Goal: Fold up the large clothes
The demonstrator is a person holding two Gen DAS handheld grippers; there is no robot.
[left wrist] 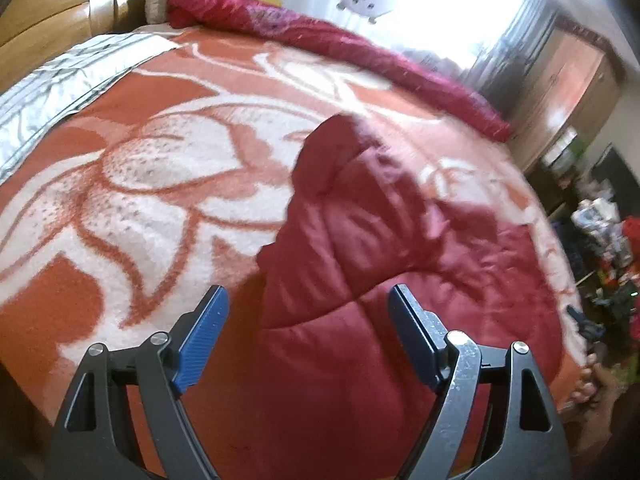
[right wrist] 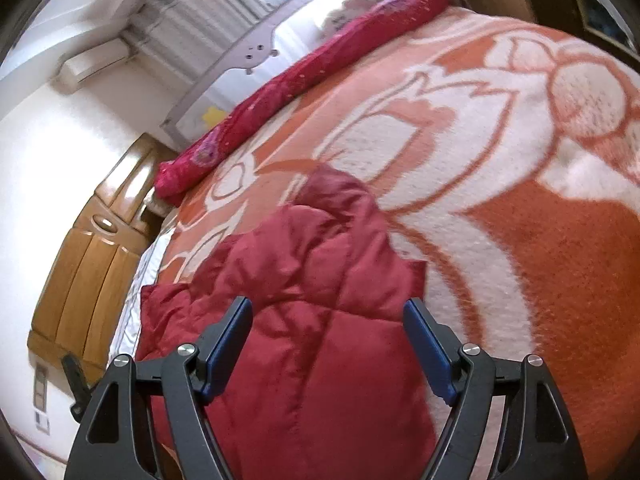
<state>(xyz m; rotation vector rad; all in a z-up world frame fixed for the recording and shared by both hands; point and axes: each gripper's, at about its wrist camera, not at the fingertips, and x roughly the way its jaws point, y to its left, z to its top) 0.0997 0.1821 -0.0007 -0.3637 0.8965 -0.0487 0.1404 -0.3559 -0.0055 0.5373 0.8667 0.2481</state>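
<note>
Red jacket [left wrist: 380, 280] blurred, its lower part cut off

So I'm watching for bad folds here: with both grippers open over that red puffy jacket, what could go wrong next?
1. The red quilted jacket is thick and shiny, so the open left gripper or right gripper may pinch only the top layer, or slip.
2. It lies bunched, not flat, so a fold may lock in creases.
3. A low grab could catch the orange floral blanket underneath and drag it along.
</note>
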